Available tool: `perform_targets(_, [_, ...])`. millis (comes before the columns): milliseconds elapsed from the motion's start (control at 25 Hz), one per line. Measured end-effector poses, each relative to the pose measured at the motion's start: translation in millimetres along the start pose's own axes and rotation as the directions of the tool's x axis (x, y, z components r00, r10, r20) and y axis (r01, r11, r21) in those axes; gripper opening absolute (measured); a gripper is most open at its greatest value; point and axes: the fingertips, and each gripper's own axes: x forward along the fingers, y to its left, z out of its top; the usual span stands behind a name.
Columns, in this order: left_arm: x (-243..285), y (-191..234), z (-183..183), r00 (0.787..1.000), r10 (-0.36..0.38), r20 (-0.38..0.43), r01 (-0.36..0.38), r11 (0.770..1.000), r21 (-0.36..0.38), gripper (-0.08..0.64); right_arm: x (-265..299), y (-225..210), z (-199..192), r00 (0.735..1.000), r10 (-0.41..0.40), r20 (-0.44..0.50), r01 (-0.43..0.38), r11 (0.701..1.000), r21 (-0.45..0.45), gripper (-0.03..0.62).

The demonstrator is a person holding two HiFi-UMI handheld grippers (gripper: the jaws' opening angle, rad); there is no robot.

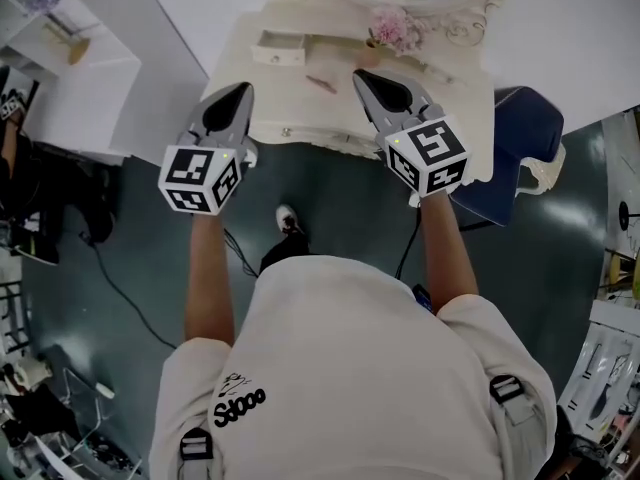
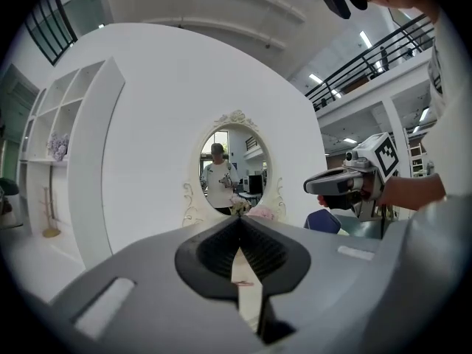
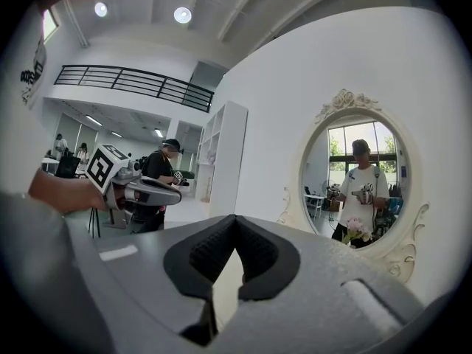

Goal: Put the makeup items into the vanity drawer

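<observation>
A cream vanity table (image 1: 275, 98) with an oval mirror (image 2: 234, 169) stands in front of me. On its top sits a small cream drawer box (image 1: 279, 47) that looks pulled open. A thin pink makeup item (image 1: 322, 83) lies on the tabletop between the two grippers. My left gripper (image 1: 243, 89) hovers over the table's front left, shut and empty. My right gripper (image 1: 360, 74) hovers right of the pink item, also shut with nothing in it. In the left gripper view the jaw tips (image 2: 240, 223) meet; in the right gripper view they (image 3: 235, 220) do too.
Pink flowers (image 1: 393, 28) stand by the mirror's base. A blue chair (image 1: 512, 163) is at the table's right. A white shelf unit (image 1: 75, 73) stands to the left. Cables (image 1: 120, 288) run over the dark floor near the person's foot (image 1: 287, 218).
</observation>
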Motion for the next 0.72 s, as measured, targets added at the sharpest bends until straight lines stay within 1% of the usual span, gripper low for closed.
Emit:
perform_targets(120, [15,31,-1,1.000,-0.010,-0.010,0.010,1.000,-0.003,0.018,33,-4,0,1.000,0.006,-0.028,-0.006,1.000,-0.004,0.002])
perform_targets(240, [29,59,-4,1.000,-0.017,-0.022,0.017,1.000,-0.007,0.018,60,-13,-3,0.998,-0.019,-0.054,0.019,1.000,-0.007,0.003])
perform_targets(360, [38,86,-14,0.999,-0.027,-0.047,0.026,1.000,-0.008,0.018,87,-21,-11,0.996,-0.042,-0.077,0.043,0.999,0.012,0.003])
perform_targets(520, [51,117,-33,0.996,-0.046,-0.079,0.044,0.999,-0.026,0.018,120,-30,-29,0.990,-0.073,-0.118,0.078,0.996,0.039,0.003])
perform_targets(720, [69,142,-55,0.991,-0.080,-0.111,0.076,0.996,-0.037,0.018,146,-39,-58,0.973,-0.123,-0.194,0.130,0.991,0.024,0.005])
